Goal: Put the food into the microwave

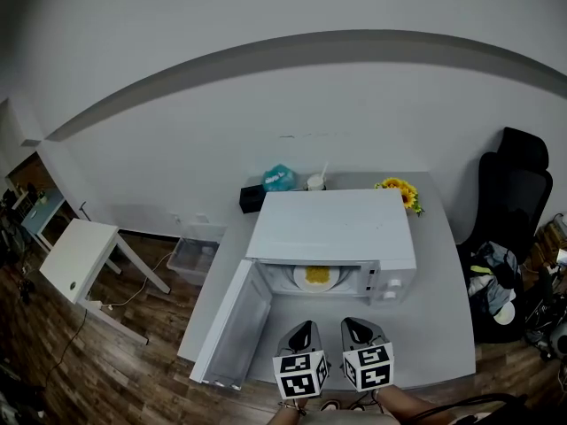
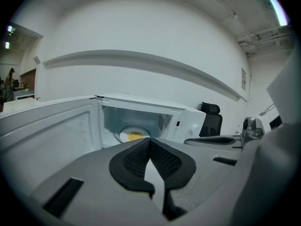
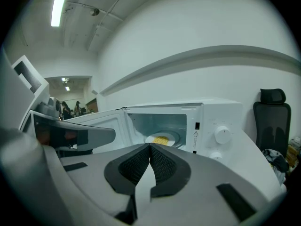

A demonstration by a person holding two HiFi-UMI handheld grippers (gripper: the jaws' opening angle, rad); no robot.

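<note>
- At the bottom middle of the head view, the left gripper (image 1: 306,326) and the right gripper (image 1: 355,323) sit side by side above the front edge of the gray counter (image 1: 438,308).
- The left gripper's jaws are pressed together with nothing between them. They point at the open oven.
- The right gripper's jaws are pressed together too, and they hold nothing.
- Just past the jaws, the white microwave (image 1: 332,224) stands in the middle of the frame. Its door (image 1: 232,326) swings wide open to the lower left.
- The yellow food (image 1: 317,276) lies on a white plate (image 1: 299,279) inside the microwave.
- Behind the microwave, near the wall, are a black box (image 1: 252,198), a teal tissue box (image 1: 279,178), a white cup (image 1: 315,182) and some sunflowers (image 1: 400,190).
- At the right edge stands a black office chair (image 1: 514,193).
- At the left, on the wood floor, is a small white table (image 1: 80,255).
</note>
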